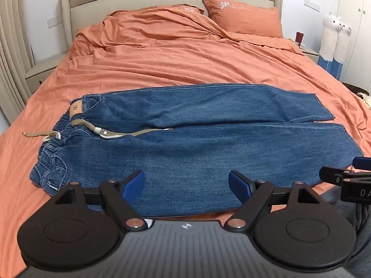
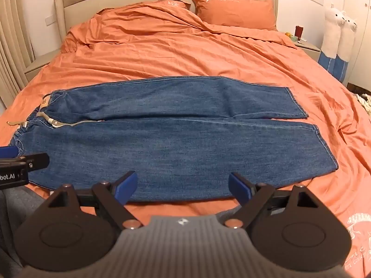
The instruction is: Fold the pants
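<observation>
Blue jeans [image 1: 185,143] lie flat across the orange bed, waistband at the left, leg ends at the right, both legs side by side. A tan drawstring [image 1: 97,129] trails from the waist. They also show in the right wrist view [image 2: 176,134]. My left gripper [image 1: 186,185] is open and empty, above the near edge of the jeans toward the waist side. My right gripper [image 2: 182,185] is open and empty, above the near edge toward the leg ends. Each gripper shows at the edge of the other's view [image 1: 347,178] [image 2: 20,162].
The bed [image 1: 162,58] has a rumpled orange duvet and two orange pillows [image 1: 245,16] by a beige headboard. Nightstands stand on both sides [image 1: 44,67] [image 2: 308,46]. Two plush alpacas [image 2: 338,34] lean on the right wall.
</observation>
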{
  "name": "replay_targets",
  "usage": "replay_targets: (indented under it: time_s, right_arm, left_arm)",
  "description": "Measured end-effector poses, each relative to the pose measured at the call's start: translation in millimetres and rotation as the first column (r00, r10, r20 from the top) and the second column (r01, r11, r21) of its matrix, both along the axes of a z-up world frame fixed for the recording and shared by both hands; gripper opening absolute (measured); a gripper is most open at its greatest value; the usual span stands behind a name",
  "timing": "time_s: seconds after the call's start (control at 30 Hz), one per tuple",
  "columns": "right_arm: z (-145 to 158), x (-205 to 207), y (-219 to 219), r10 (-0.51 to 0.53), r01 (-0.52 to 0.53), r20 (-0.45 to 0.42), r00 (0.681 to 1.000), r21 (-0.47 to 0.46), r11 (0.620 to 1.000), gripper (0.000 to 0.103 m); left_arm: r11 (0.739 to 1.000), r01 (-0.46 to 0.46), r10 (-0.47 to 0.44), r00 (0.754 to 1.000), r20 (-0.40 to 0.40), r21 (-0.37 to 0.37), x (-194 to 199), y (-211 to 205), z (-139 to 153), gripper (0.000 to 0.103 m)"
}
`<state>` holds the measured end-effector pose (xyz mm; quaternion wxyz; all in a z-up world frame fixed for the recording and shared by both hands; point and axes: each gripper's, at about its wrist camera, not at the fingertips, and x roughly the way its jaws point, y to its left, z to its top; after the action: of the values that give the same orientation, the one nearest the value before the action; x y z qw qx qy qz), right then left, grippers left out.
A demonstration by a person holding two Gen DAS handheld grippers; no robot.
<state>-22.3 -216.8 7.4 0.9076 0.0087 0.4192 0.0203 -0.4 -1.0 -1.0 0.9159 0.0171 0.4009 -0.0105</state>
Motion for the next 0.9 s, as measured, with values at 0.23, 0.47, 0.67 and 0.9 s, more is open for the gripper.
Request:
replay_targets:
  time_s: [0.23,0.47,0.67,0.9]
  right_arm:
    - [-3.4,-0.9,3.0,-0.01,0.01,-0.005,1.0,-0.01,1.0,0.082]
    - [4.8,-0.5,7.4,0.015,-0.015,0.012,1.0,-0.013,1.0,0.082]
    - [2.7,-0.5,9.0,0.01,-0.01,0.002,1.0,-0.013,1.0,0.082]
    - [8.0,-1.4,9.3,0.006,-0.006,0.013,1.0,-0.017,1.0,0.082]
  left_arm:
    - [1.0,-0.004,0.004,1.0,-0.009,-0.031,-3.8,1.7,-1.5,0.096]
    - [0.999,-0.013,0.013,1.0,0.002,-0.031,-6.7,2.5,-0.3,0.096]
    - [0.999,-0.007,0.006,1.0,-0.009,-0.041,-5.3,1.9,0.5,0.096]
    - [0.999,0.0,0.0,1.0,0.001,-0.045,-3.8,2.7,1.3,0.096]
